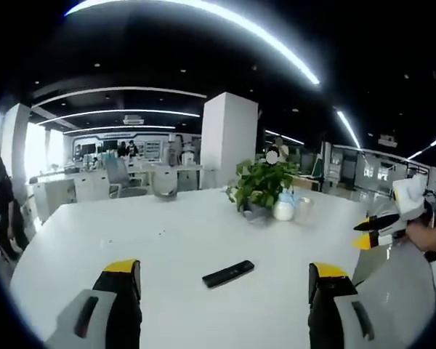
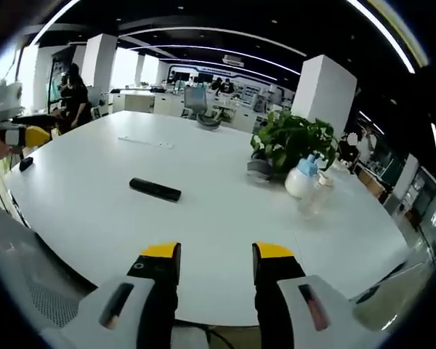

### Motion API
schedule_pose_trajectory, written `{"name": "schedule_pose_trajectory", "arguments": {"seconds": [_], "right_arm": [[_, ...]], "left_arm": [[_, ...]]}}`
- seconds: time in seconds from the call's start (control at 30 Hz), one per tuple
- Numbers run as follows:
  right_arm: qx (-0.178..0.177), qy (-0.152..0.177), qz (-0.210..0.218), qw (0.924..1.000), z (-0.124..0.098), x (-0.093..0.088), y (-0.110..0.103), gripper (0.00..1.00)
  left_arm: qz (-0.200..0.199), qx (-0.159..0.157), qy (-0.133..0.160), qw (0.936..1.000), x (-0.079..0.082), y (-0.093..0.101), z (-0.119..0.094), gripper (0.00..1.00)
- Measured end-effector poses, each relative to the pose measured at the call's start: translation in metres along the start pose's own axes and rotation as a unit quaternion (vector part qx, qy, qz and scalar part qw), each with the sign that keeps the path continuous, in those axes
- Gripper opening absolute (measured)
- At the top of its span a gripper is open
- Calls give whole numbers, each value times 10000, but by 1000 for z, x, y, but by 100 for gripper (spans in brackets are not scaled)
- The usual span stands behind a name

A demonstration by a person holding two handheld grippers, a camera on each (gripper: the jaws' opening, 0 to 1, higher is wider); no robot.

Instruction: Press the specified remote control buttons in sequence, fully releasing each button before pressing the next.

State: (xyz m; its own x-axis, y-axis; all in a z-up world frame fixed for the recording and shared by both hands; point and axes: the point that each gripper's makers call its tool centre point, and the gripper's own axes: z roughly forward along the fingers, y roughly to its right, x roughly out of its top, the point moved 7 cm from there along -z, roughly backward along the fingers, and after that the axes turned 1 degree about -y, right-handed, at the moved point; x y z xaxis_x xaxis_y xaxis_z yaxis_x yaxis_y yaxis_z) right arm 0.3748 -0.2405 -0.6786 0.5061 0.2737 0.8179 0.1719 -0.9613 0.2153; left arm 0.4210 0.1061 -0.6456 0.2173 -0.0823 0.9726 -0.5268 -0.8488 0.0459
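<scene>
A black remote control (image 1: 228,273) lies flat on the white table (image 1: 167,233), just ahead of my left gripper (image 1: 223,267). That gripper's jaws stand wide apart with nothing between them. The right gripper (image 1: 366,233) comes in at the right edge, held by a hand, off the table's side. In the right gripper view the remote control (image 2: 155,190) lies left of centre on the table (image 2: 225,225), well ahead of my right gripper (image 2: 216,253), which is open and empty. The left gripper (image 2: 22,135) shows at the far left edge.
A potted plant (image 2: 291,145), a white bottle (image 2: 301,179) and a clear bottle (image 2: 316,196) stand right of the remote. A small dark object (image 2: 25,163) lies near the table's left edge. A grey mesh chair back (image 2: 29,291) is close by. Desks, pillars and people are beyond.
</scene>
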Motion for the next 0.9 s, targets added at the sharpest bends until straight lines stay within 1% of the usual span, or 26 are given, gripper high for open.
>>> {"name": "schedule_pose_trajectory", "arguments": {"seconds": [0.07, 0.17, 0.27, 0.33, 0.37, 0.47, 0.53, 0.57, 0.6, 0.73, 0.8, 0.87, 0.9], "right_arm": [[-3, 18, 0, 10000, 0, 0, 0, 40], [30, 19, 8, 10000, 0, 1, -1, 40], [47, 43, -2, 10000, -1, 1, -1, 41], [41, 70, 21, 10000, -1, 2, 0, 41], [36, 92, 50, 9999, -2, 2, 0, 41], [3, 225, 139, 9996, -4, 4, 3, 42], [2, 293, 227, 9993, -6, 5, 4, 43], [-6, 332, 254, 9991, -6, 6, 4, 44], [-20, 378, 285, 9989, -6, 6, 4, 46], [-97, 430, 315, 9985, -6, 8, 5, 50], [-99, 510, 314, 9982, -6, 9, 4, 54], [-98, 567, 311, 9979, -7, 10, 4, 58], [-100, 611, 311, 9976, -7, 11, 4, 59]], "left_arm": [[49, 74, -32, 10000, -2, 4, -7, 100], [140, 201, -55, 9997, -2, 4, -12, 100], [15, 255, -37, 9997, -2, 6, -16, 100], [16, 359, 12, 9994, -3, 9, -20, 100], [67, 468, 43, 9989, -3, 9, -22, 100], [84, 602, 101, 9981, -6, 12, -25, 100], [122, 623, 12, 9980, -10, 13, -28, 100], [133, 625, -84, 9979, -12, 14, -28, 100], [147, 710, -186, 9972, -15, 13, -30, 100], [252, 880, -184, 9956, -20, 13, -38, 100], [361, 947, -177, 9947, -21, 14, -42, 100], [343, 1018, -222, 9940, -23, 12, -47, 100], [265, 1060, -210, 9938, -24, 9, -49, 100]]}}
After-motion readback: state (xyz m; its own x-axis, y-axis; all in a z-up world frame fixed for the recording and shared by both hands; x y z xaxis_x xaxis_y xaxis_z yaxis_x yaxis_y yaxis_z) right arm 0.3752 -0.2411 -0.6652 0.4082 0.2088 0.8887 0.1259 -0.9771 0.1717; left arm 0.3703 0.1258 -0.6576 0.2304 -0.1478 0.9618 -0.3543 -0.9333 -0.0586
